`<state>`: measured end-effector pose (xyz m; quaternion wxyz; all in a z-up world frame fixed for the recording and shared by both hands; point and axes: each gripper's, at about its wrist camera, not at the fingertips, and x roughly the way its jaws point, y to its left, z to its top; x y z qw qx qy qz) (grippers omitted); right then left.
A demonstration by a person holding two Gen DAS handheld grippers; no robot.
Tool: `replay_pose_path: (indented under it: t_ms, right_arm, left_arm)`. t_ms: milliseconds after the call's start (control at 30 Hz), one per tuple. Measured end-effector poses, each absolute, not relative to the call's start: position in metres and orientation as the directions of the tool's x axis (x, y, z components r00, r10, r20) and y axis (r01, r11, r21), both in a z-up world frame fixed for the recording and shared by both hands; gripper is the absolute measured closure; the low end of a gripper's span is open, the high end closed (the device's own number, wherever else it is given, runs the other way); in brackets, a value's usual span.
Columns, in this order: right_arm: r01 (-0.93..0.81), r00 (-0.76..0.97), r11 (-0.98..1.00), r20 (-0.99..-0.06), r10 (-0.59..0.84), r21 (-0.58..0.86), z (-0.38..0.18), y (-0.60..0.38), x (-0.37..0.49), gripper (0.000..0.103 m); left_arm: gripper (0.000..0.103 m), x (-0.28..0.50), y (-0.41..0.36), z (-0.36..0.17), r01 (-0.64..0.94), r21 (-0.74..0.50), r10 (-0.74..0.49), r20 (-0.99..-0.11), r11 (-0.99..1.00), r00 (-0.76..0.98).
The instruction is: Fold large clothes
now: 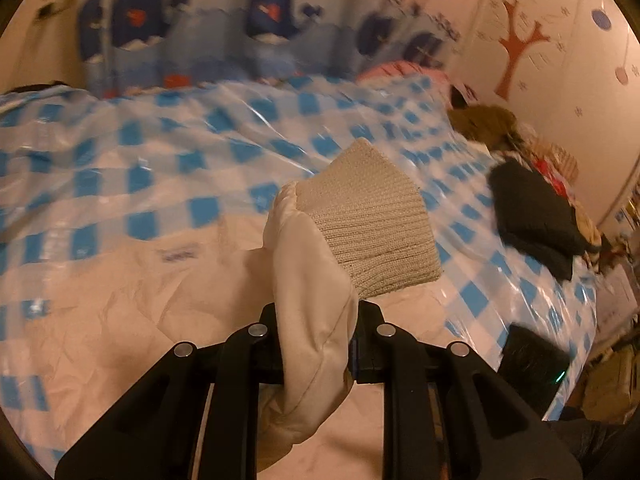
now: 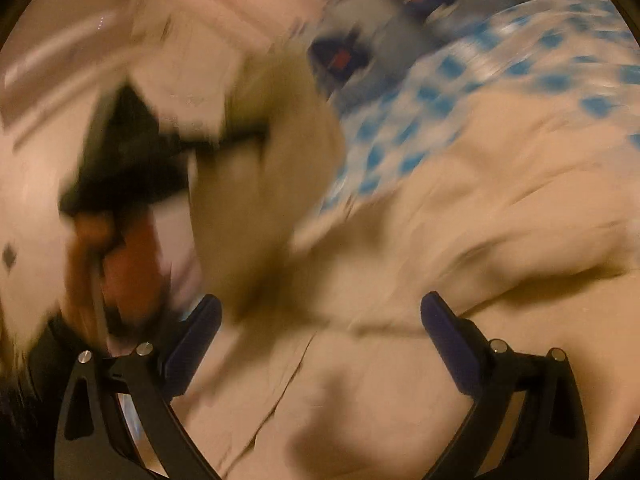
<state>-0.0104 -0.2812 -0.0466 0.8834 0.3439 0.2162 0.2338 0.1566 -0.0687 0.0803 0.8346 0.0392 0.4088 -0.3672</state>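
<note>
While clamped, left gripper (image 1: 318, 354) on sleeve (image 1: 320, 280)

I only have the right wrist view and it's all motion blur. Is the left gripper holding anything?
Observer: Yes. The left gripper is shut on the cream jacket's sleeve, just behind its ribbed knit cuff.
Operator: Cuff bunched up?
Observer: No, it fans out flat past the fingertips, above the blue-checked plastic sheet.
Operator: Anything else on that sheet besides the jacket?
Observer: A dark folded garment lies near the right side of the sheet, with a pile of other clothes behind it.
Operator: My right gripper, I read it as open?
Observer: Agreed. The right gripper stands wide open over the jacket body, nothing between its pads.
</note>
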Motion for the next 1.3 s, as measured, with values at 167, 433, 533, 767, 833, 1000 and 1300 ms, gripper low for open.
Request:
replay_pose_path:
  t_ms: [167, 433, 533, 767, 833, 1000, 1300]
  right_arm:
    - [-0.17, 0.866, 0.519, -0.125, 0.485, 0.838, -0.066, -0.327, -0.017, 0.007]
    - [-0.169, 0.868, 0.488, -0.106, 0.486, 0.857, -0.072, -0.329, -0.012, 0.007]
    - [-0.169, 0.868, 0.468, -0.094, 0.488, 0.867, -0.073, -0.337, -0.012, 0.007]
    - [-0.133, 0.923, 0.752, -0.196, 0.332, 0.646, -0.001, -0.315, -0.028, 0.007]
    - [-0.125, 0.902, 0.824, -0.282, 0.326, 0.553, 0.023, -0.298, -0.008, 0.007]
    - [-0.051, 0.652, 0.879, -0.65, 0.389, 0.475, -0.011, -0.272, 0.1, 0.007]
    - [-0.087, 0.539, 0.965, -0.802, 0.255, 0.249, -0.045, -0.26, 0.131, 0.007]
  left_arm:
    - [0.081, 0.155, -0.113, 0.012, 0.667, -0.286, -0.575, -0.776, 0.688, 0.261]
    - [0.046, 0.132, -0.126, -0.01, 0.686, -0.215, -0.471, -0.857, 0.696, 0.21]
    - [0.033, 0.12, -0.108, 0.019, 0.694, -0.137, -0.438, -0.855, 0.706, 0.277]
    - [0.02, 0.109, -0.009, 0.09, 0.55, -0.071, -0.407, -0.753, 0.832, 0.518]
    - [0.02, 0.123, 0.025, 0.085, 0.462, -0.145, -0.408, -0.734, 0.875, 0.543]
    - [0.02, 0.169, 0.09, 0.024, 0.256, -0.313, -0.403, -0.759, 0.914, 0.511]
    - [0.024, 0.181, 0.114, -0.022, 0.194, -0.287, -0.346, -0.812, 0.938, 0.471]
